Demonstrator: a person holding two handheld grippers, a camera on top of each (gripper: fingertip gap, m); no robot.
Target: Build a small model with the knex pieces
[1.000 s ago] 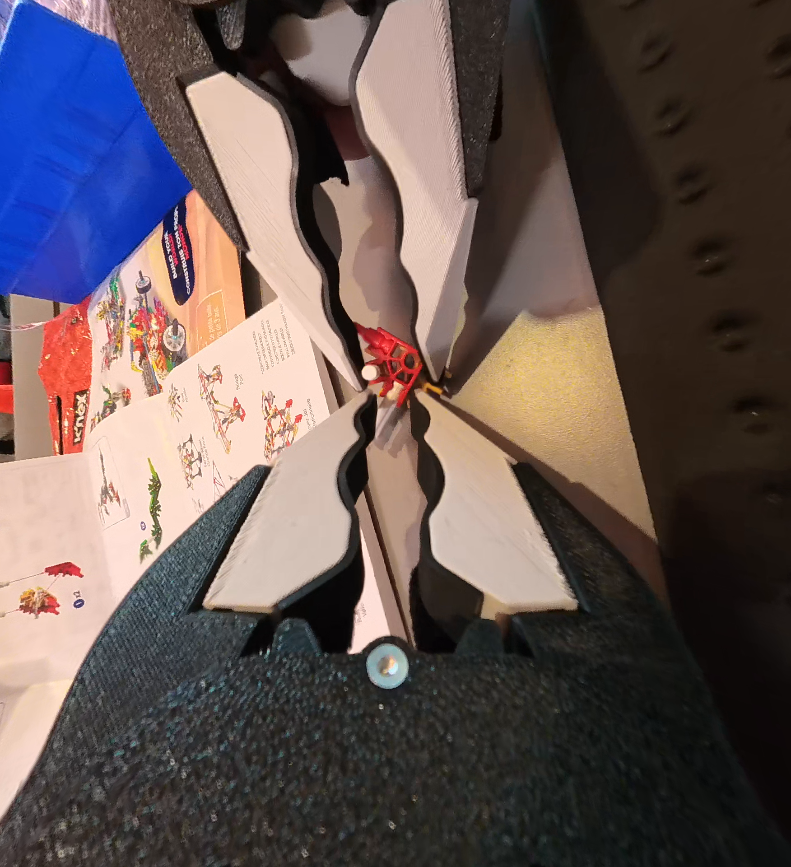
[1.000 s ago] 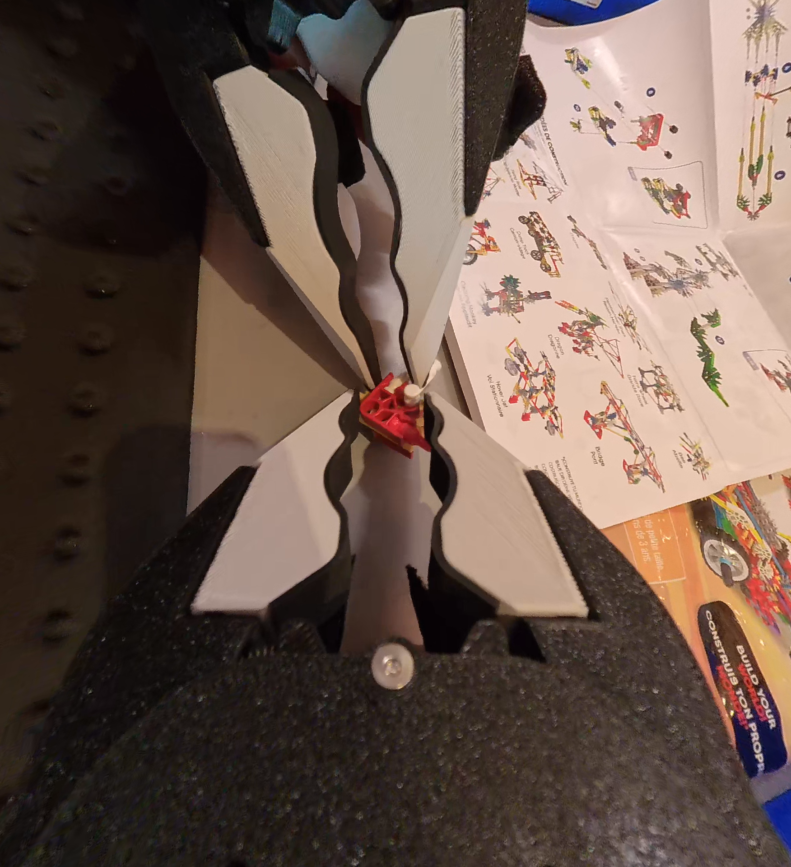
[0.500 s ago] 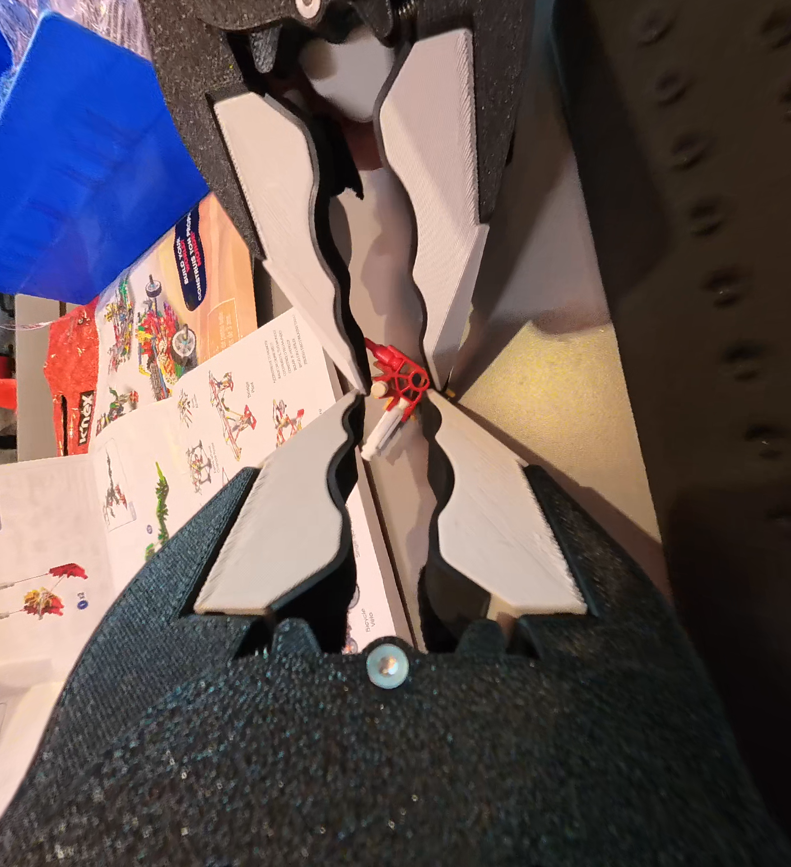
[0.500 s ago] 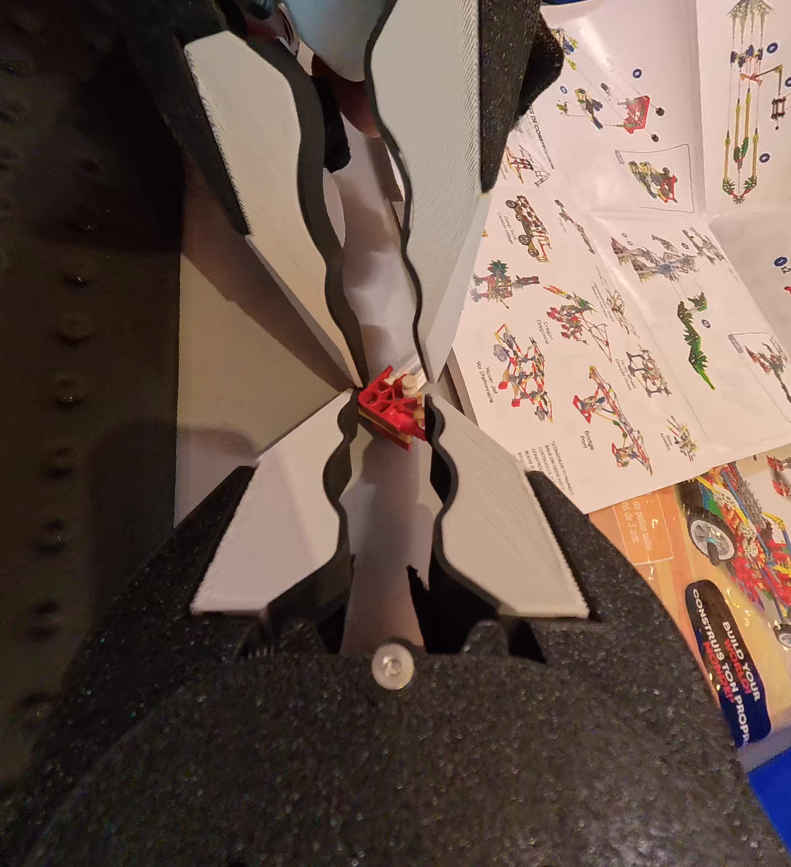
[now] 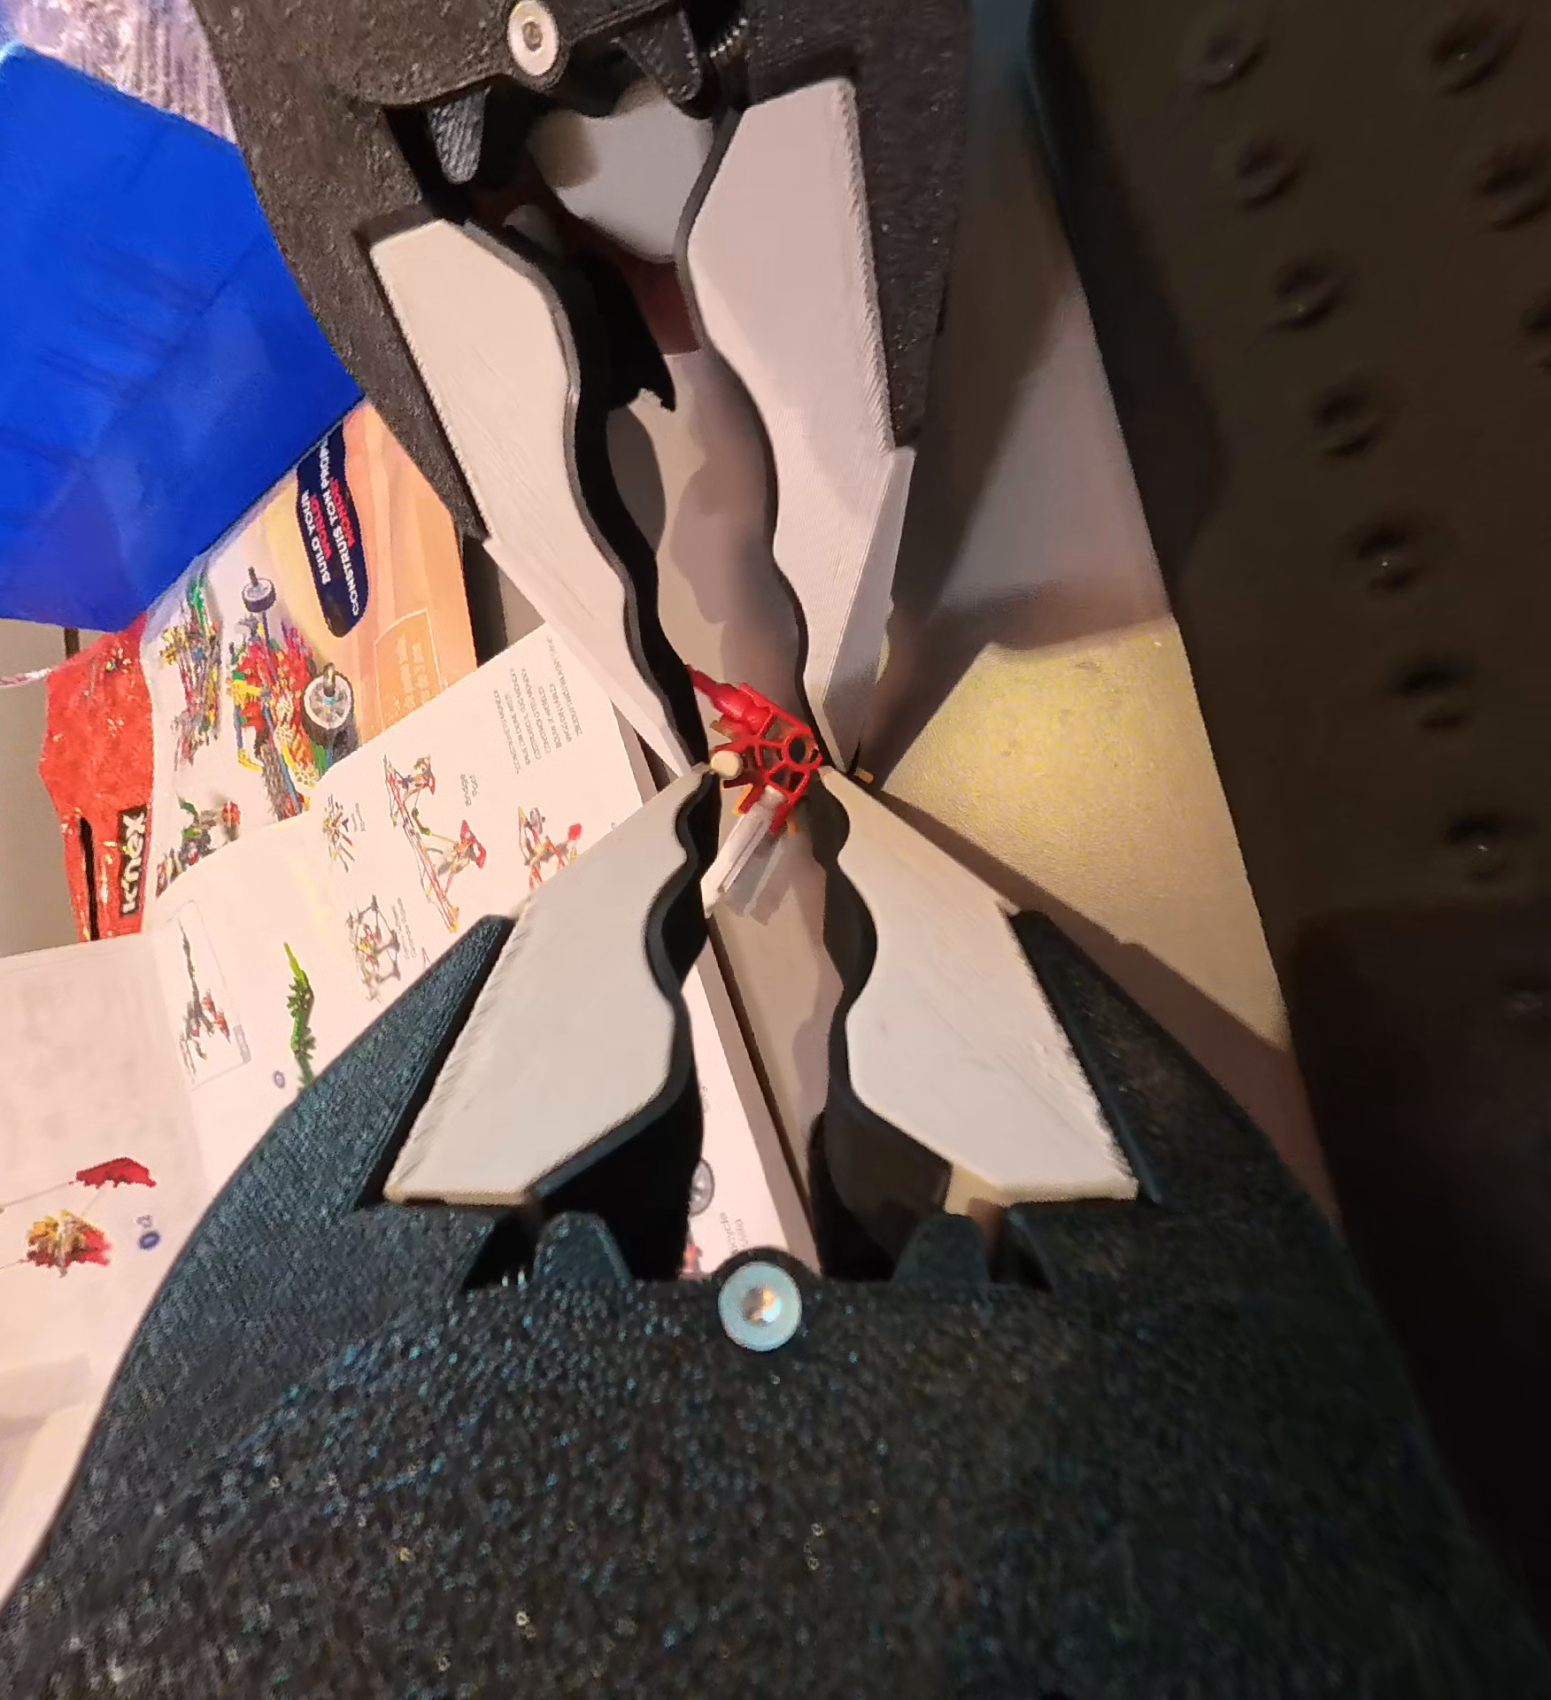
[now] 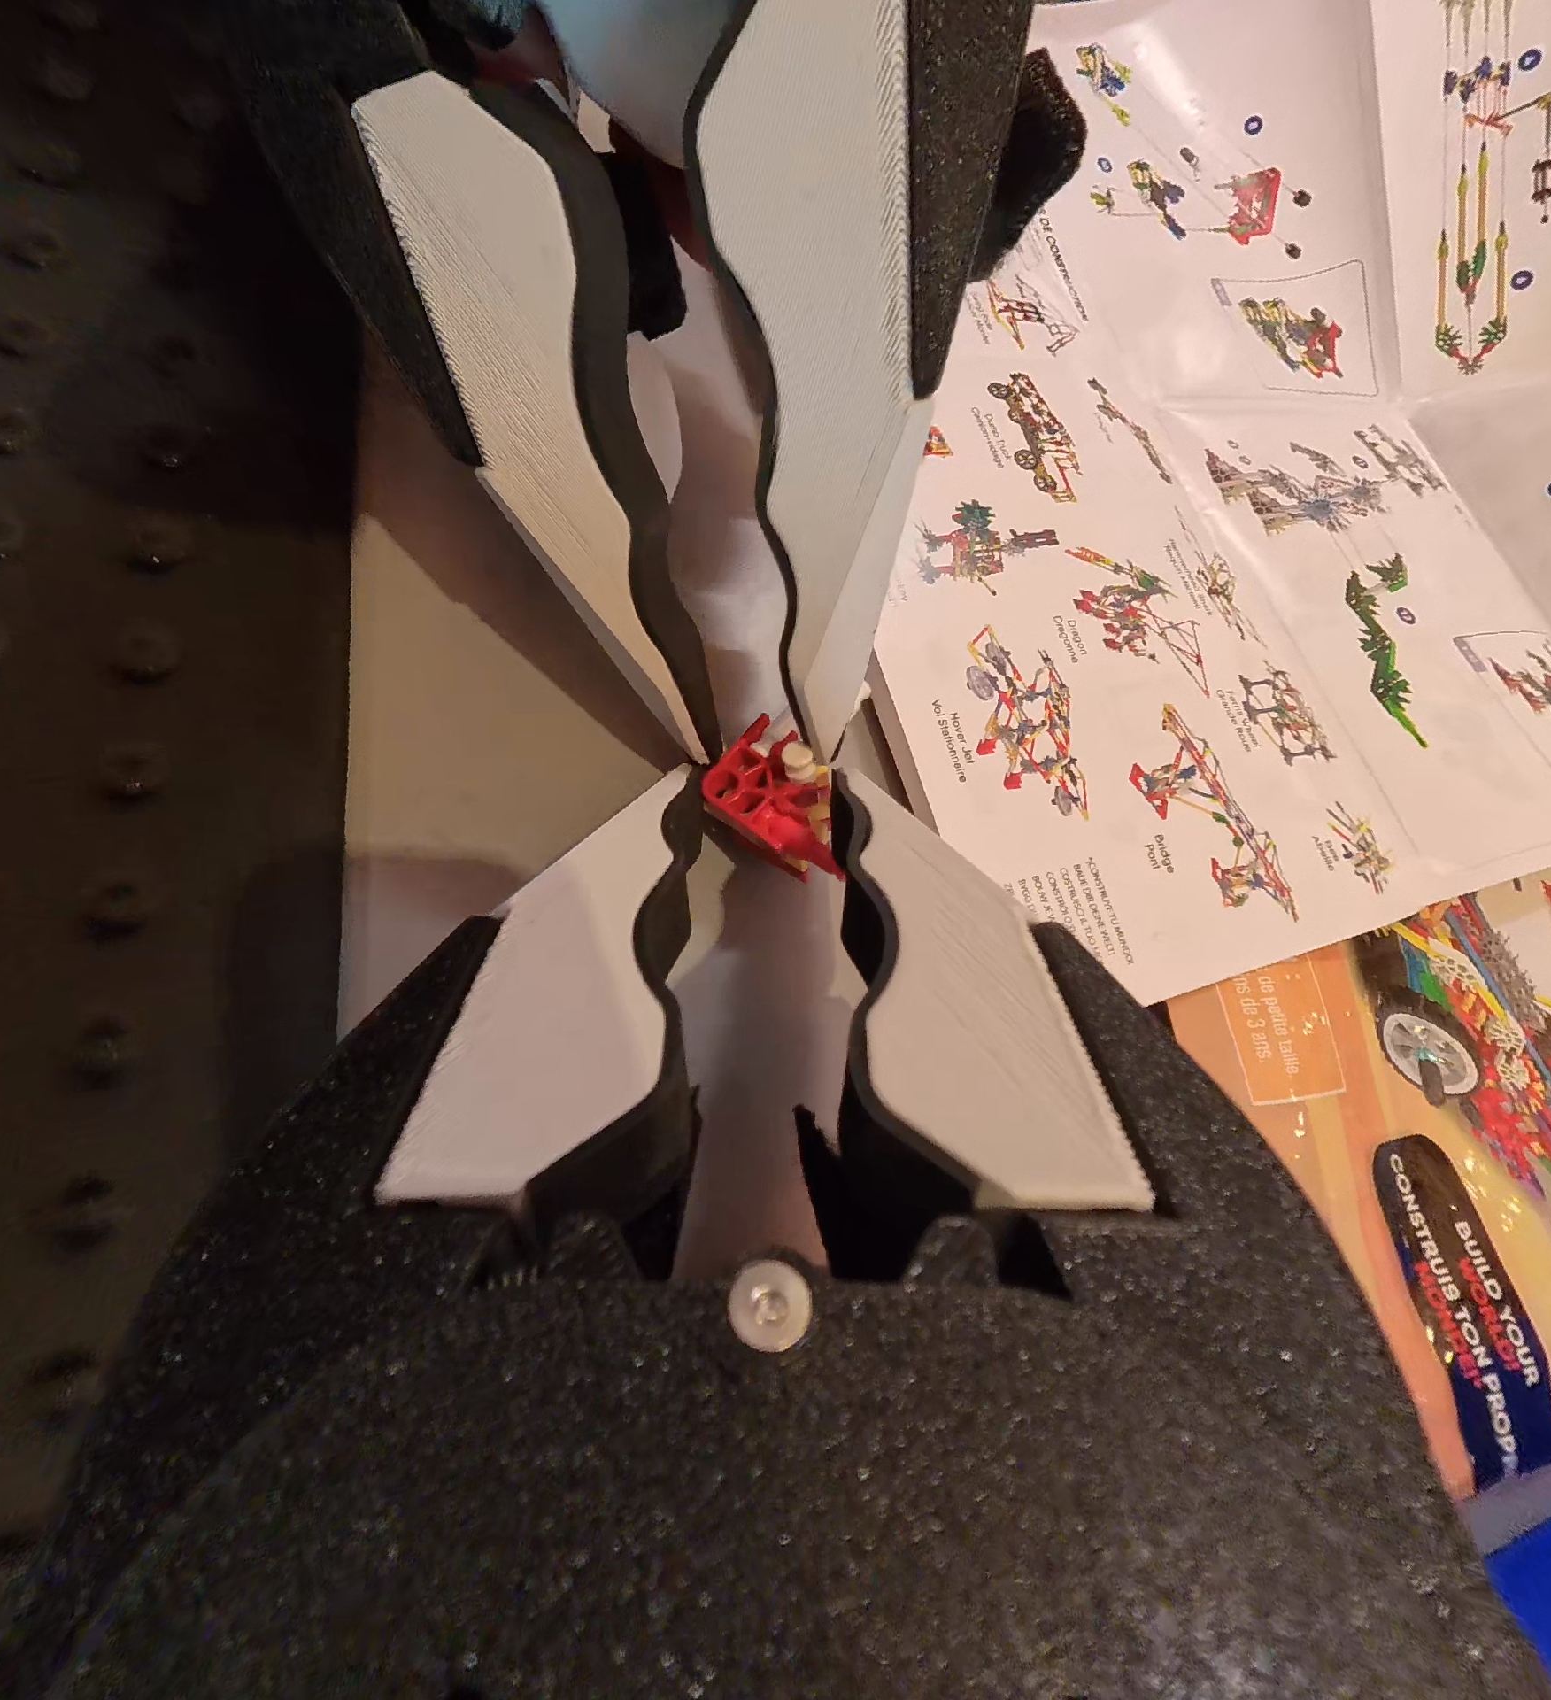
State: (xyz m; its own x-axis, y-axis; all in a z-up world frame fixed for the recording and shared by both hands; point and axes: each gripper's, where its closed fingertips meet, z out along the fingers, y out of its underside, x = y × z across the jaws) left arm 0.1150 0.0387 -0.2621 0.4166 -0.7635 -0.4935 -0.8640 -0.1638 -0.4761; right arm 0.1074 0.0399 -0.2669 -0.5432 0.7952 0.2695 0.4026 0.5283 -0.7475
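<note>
Pale tabletop (image 5: 1029, 782), edged by a dark studded mat (image 6: 64, 552); an instruction sheet (image 6: 1213, 644) is spread alongside. The left gripper (image 5: 770, 782) and right gripper (image 6: 767, 782) are met tip to tip, both narrow and pinched on one red connector (image 5: 776, 754). A white rod (image 5: 744, 860), a second ago only an end showing, is now seen slanting out below it.
</note>
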